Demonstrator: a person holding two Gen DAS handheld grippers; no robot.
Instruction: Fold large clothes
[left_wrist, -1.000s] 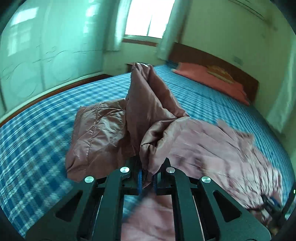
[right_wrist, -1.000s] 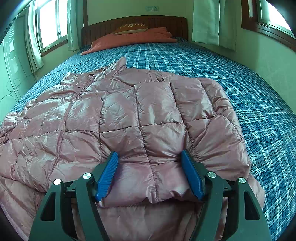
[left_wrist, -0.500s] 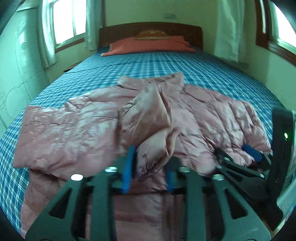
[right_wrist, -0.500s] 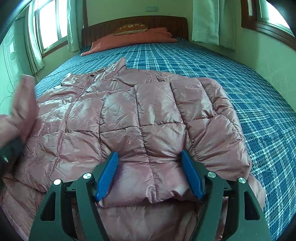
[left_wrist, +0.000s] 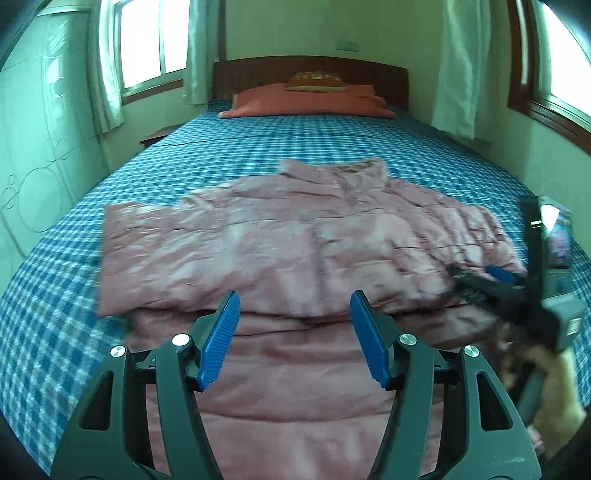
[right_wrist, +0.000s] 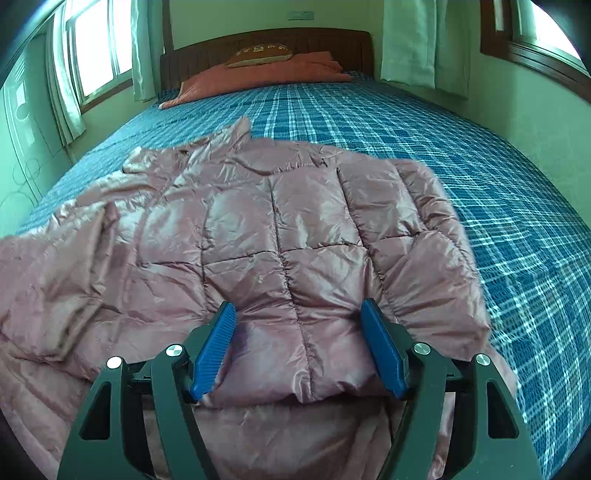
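With both sleeves lying across the body, the pink puffer jacket (right_wrist: 288, 236) sits spread on the bed (right_wrist: 498, 192) w/ blue plaid cover, collar toward the headboard, hem toward the cameras. Step in hand, by my read: sleeves are in, next fold is lengthwise or hem-to-collar.

Left gripper (left_wrist: 295, 332) hovers over the lower middle of the jacket, jaws wide apart, nothing between them. Right gripper (right_wrist: 299, 343) is spread too, its blue pads either side of the folded right sleeve's cuff end; looks like resting on fabric, not pinching.

Next move prob. calls for both grippers to drop to the hem corners, pinch thru all layers, lift & carry toward the collar w/o dragging the sleeves out. Puffy, slick fabric may slip.

No readable brand or label; the pillow (right_wrist: 258, 55) has a pattern, illegible.
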